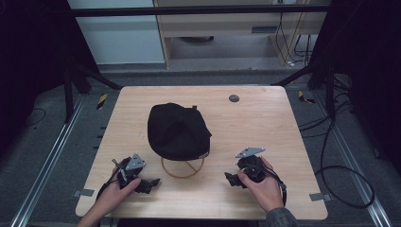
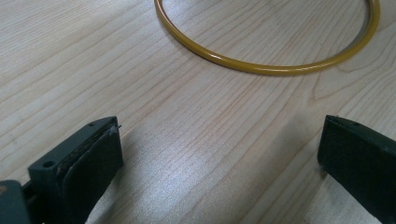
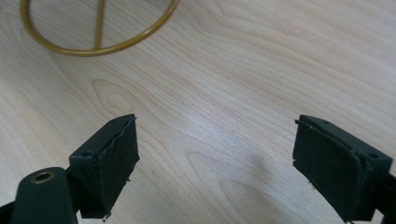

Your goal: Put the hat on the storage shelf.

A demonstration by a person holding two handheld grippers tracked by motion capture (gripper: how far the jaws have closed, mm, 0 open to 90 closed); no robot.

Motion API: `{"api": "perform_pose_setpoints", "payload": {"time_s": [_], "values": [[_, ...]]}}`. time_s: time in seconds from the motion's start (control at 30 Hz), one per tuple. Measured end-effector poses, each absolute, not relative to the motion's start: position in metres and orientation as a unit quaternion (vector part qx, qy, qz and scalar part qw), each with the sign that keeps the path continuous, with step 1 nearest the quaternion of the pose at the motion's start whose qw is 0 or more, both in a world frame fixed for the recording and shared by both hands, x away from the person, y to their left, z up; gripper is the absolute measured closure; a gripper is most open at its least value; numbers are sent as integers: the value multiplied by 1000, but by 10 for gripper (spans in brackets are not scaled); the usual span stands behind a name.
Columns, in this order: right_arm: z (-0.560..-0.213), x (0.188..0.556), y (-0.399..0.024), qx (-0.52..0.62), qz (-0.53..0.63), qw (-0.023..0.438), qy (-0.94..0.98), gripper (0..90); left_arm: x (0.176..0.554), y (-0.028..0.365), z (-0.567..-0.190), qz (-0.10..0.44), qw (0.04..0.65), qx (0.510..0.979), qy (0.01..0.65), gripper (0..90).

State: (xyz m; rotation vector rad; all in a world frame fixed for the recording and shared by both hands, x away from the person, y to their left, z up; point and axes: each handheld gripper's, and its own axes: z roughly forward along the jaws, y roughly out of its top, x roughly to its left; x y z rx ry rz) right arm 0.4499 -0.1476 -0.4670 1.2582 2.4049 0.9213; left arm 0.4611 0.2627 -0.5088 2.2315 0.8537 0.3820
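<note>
The black cap [image 1: 178,131] sits on a yellow wire stand [image 1: 182,169] in the middle of the desk [image 1: 265,123], and both of your claws rest on the near side of it, one at each flank. So the cap lies forward and inward from each hand: forward and to the right from your left claw [image 1: 150,183], forward and to the left from your right claw [image 1: 230,178].

In the left gripper view the stand's ring [image 2: 266,65] curves just ahead of the jaws, near but not touching. In the right gripper view the ring [image 3: 100,44] with its crossbar lies further off, toward the upper left. I judge that the left claw is the nearer of the two to the stand, though the difference is small.

Both claws stand wide open and hold nothing; between the pads [image 2: 95,161] of the left and the pads [image 3: 116,161] of the right there is only bare wood.

The cap's long axis appears to run from the far left to the near right, with its lower edge over the ring. If you want to take the cap, I think each claw must go forward and inward and also rise, because the cloth sits above the ring.
</note>
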Motion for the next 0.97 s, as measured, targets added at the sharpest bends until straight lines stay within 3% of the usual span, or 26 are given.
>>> {"api": "perform_pose_setpoints", "payload": {"time_s": [0.37,0.7,0.97], "values": [[-496,466,-149,473,324,144,806,139,461,263,-509,148,353,863,330,0],[-511,465,-143,458,336,195,800,32,461,263,-509,148,353,863,330,0],[-512,460,-145,451,343,198,800,32,461,263,-509,148,353,863,330,0]]}}
